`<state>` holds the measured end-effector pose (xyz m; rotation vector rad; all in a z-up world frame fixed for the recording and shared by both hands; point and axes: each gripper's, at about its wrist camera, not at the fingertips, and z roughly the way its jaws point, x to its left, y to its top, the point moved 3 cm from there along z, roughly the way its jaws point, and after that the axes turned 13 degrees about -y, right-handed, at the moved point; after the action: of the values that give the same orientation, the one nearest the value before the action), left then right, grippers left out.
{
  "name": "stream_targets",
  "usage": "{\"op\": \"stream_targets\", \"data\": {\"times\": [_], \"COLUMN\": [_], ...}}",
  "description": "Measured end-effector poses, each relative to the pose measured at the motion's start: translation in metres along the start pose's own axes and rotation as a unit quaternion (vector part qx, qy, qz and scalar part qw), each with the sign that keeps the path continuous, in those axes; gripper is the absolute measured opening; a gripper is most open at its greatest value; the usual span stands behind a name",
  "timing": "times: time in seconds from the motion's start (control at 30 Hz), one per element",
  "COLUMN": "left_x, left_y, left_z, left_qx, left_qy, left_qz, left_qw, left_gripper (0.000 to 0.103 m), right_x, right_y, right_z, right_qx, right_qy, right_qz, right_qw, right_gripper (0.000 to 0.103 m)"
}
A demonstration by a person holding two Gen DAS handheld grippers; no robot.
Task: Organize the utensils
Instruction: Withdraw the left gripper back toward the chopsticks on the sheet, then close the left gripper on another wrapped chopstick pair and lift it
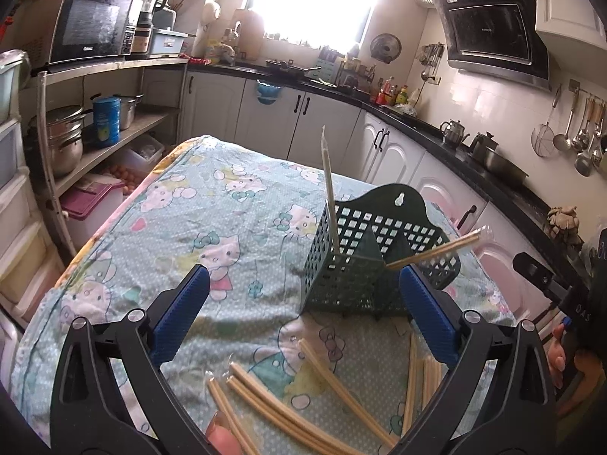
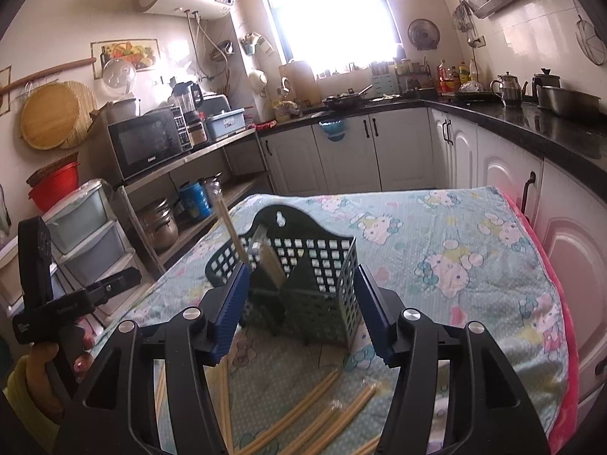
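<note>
A dark green perforated utensil basket (image 1: pixel 353 265) is seen standing upright at the centre of a table covered with a cartoon-cat print cloth (image 1: pixel 212 204) in a sunlit kitchen. Two wrapped chopstick pairs are already lodged in it: one (image 1: pixel 329 185) rises nearly upright from its left compartment in the left wrist view, another (image 1: pixel 436 248) leans out toward the right edge. More wrapped chopsticks (image 1: pixel 288 413) are scattered flat on the cloth along the lower edge of both views, in front of the basket.

The left gripper (image 1: pixel 303 314) is held wide open, nothing between its blue pads, the basket standing just beyond them. The right gripper (image 2: pixel 301 322) is parted about halfway, its pads flanking the basket's near corner without being seen to press on it. A microwave (image 1: pixel 91 24) is visible on shelving at upper left.
</note>
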<state>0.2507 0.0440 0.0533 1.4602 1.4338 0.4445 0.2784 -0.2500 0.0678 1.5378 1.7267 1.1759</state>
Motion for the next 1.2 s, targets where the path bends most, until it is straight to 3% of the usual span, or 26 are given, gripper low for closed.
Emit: {"op": "stream_targets", "data": {"times": [0.6, 1.2], "left_x": [0.009, 0.028], "left_y": [-0.052, -0.098], "left_z": [-0.017, -0.02], "left_qx": [0.029, 0.076], "left_qy": [-0.008, 0.007], "left_qz": [-0.024, -0.05], "left_qw": [0.9993, 0.9958], "left_gripper": [0.092, 0.091], "right_x": [0.012, 0.014], "right_y": [-0.057, -0.093], "right_z": [-0.016, -0.018], "right_qx": [0.048, 0.086], "right_qy": [-0.004, -0.008], "right_qz": [-0.035, -0.05], "right_qw": [0.998, 0.995], "right_gripper": [0.055, 0.055]}}
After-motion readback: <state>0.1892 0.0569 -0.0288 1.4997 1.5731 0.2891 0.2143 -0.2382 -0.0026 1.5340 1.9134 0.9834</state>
